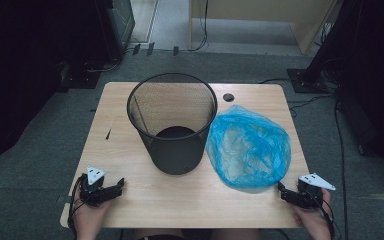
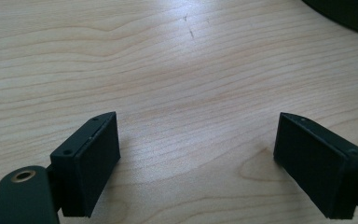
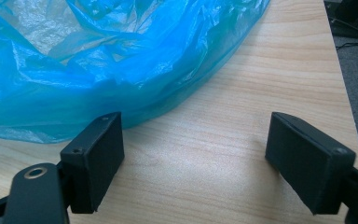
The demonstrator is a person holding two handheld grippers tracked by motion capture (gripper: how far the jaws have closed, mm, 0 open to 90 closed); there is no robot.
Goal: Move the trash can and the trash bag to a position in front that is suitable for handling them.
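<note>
A black wire-mesh wastebasket (image 1: 172, 122) stands upright in the middle of the wooden table (image 1: 130, 150). To its right lies a crumpled blue plastic bag (image 1: 247, 145), seen close up in the right gripper view as blue plastic bag (image 3: 98, 60). My left gripper (image 1: 120, 184) rests low at the table's front left corner, jaws apart over bare wood, left gripper (image 2: 196, 158). At the front right, my right gripper (image 1: 281, 189) sits just short of the bag's near edge, open and empty, right gripper (image 3: 193, 154).
A small round cable hole (image 1: 228, 97) sits near the table's back edge. Grey carpet (image 1: 40, 150) surrounds the table, with cables (image 1: 340, 140) on the right and dark equipment at both sides. The basket's base (image 2: 349, 14) shows at the left gripper view's top right.
</note>
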